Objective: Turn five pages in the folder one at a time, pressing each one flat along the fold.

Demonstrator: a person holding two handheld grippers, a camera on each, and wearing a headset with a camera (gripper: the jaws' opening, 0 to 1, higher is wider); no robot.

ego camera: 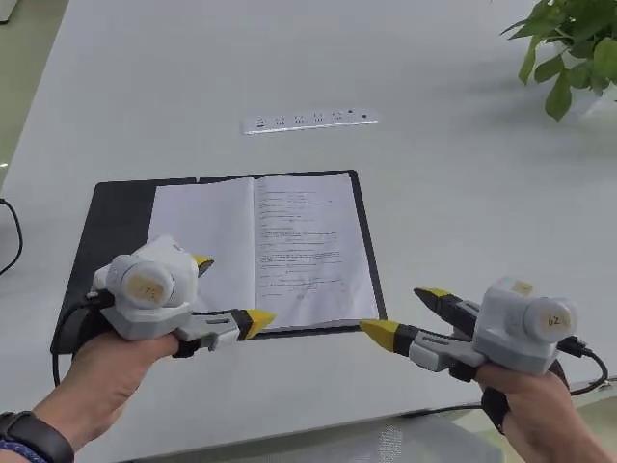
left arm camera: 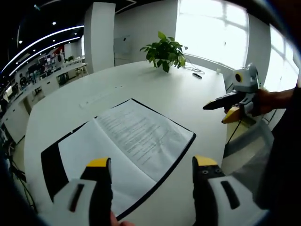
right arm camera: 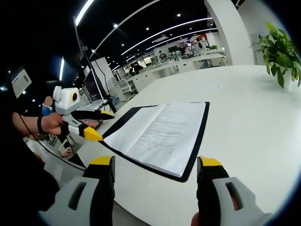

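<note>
One white table (ego camera: 463,193) carries a black folder (ego camera: 125,231), lying open near the near edge, printed page (ego camera: 308,241) right, blank page (ego camera: 202,222) left. A leafy plant (ego camera: 569,48) stands far right. The left hand-held gripper (ego camera: 231,289) hovers over the folder's near left part, jaws apart and empty; the right hand-held gripper (ego camera: 400,312), likewise spread, hangs just right of its near right corner.
</note>
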